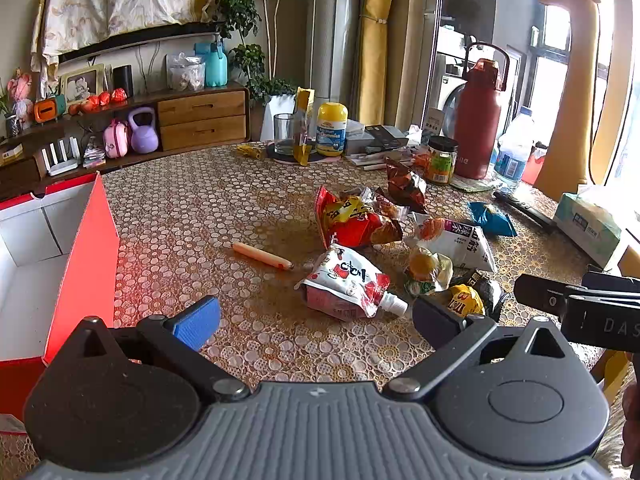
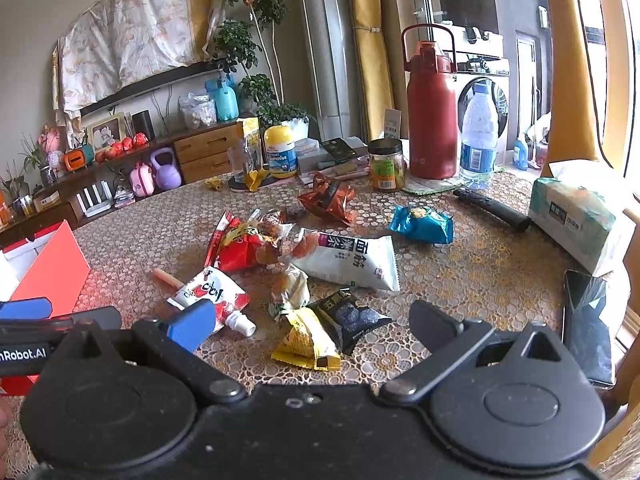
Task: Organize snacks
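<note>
Several snack packets lie scattered mid-table. A white-and-red spout pouch [image 1: 346, 286] [image 2: 212, 294] lies nearest, just ahead of my left gripper [image 1: 316, 318], which is open and holds nothing. Behind the pouch sit a red chip bag [image 1: 354, 220] [image 2: 240, 246], a white noodle packet [image 1: 466, 242] [image 2: 348, 260], a blue packet [image 1: 492, 219] [image 2: 422, 224] and a brown packet [image 1: 404, 184] [image 2: 328, 198]. My right gripper [image 2: 314, 326] is open over a yellow packet [image 2: 306, 340] and a black packet [image 2: 352, 320]. An open red box [image 1: 86, 248] [image 2: 52, 268] with a white inside stands at the left.
A pink pen [image 1: 262, 256] lies left of the snacks. At the table's back stand a red flask [image 2: 432, 114], water bottle [image 2: 478, 140], jar [image 2: 386, 164], yellow-capped bottle [image 2: 280, 152] and glass [image 1: 286, 134]. A tissue box [image 2: 580, 220], remote [image 2: 494, 210] and phone [image 2: 588, 324] lie at right.
</note>
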A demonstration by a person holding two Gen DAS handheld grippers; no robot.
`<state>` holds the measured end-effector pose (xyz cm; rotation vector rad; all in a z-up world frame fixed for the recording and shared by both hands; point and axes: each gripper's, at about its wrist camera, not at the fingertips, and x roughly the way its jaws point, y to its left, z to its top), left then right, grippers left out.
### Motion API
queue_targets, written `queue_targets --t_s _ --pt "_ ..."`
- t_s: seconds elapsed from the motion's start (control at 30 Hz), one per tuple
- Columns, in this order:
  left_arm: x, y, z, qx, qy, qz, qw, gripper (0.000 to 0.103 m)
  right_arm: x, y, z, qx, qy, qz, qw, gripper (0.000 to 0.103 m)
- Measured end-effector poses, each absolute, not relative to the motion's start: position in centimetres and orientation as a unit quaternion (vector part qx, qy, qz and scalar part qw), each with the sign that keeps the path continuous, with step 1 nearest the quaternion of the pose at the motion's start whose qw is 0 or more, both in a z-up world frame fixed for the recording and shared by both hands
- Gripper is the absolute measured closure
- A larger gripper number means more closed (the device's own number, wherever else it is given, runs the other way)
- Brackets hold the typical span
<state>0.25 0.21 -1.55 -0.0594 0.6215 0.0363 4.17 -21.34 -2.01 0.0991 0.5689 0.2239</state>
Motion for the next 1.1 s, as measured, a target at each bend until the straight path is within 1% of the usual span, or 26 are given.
queue_targets --t_s 0.47,0.8,1.1 --pt "1.7 0.4 -2.1 -0.025 0.311 0.014 0.950 0.000 4.7 -21.2 -2.8 0.044 0.286 0.107 0.951 0.000" --pt "6.9 -0.2 -3.5 -0.011 0.317 -0.009 0.948 0.000 7.0 -21.3 -4.2 0.030 0.296 0.095 0.950 0.000" --pt "10.6 -1.6 -6.6 0.007 0.337 -0.039 0.941 0.000 9.5 -21.9 -6.0 0.026 0.310 0.086 0.946 0.000"
